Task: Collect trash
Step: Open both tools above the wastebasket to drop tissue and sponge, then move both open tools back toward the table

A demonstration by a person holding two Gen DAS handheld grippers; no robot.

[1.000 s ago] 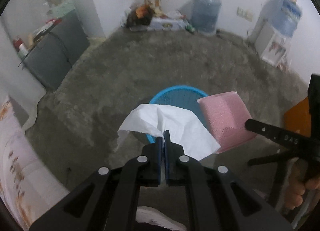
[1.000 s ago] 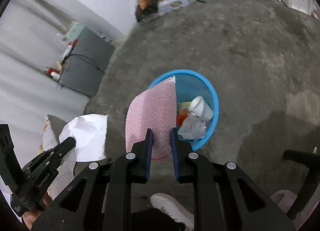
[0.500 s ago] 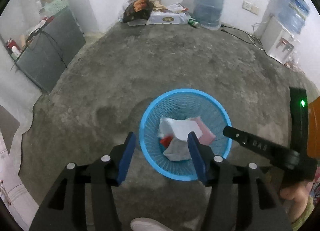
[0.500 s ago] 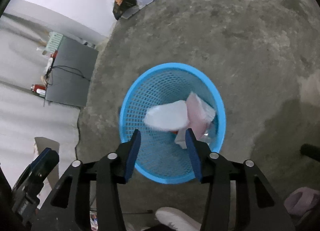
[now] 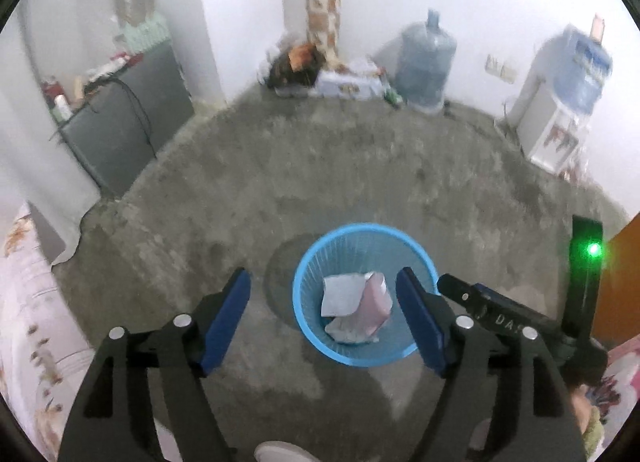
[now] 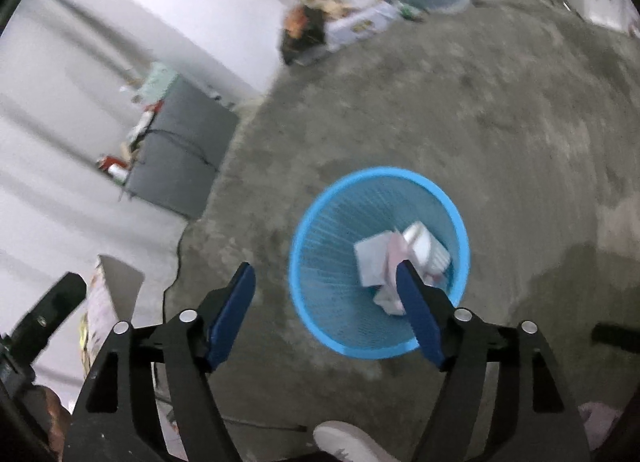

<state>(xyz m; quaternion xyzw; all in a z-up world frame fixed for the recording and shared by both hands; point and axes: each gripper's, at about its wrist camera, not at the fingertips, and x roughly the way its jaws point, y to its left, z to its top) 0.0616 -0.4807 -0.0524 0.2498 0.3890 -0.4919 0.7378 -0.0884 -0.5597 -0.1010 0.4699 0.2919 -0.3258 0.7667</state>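
My left claw (image 5: pixel 323 316) and right claw (image 6: pixel 325 312) are opening, both empty; paper (image 5: pixel 342 296) in the basket (image 5: pixel 308 266) looks light and soft, best pinched at an edge.

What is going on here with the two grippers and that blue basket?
A person is collecting trash with a handheld gripper in each hand. The left gripper and right gripper hang above the blue basket, jaws opening with nothing between them. A white paper and a pink piece lie inside it.
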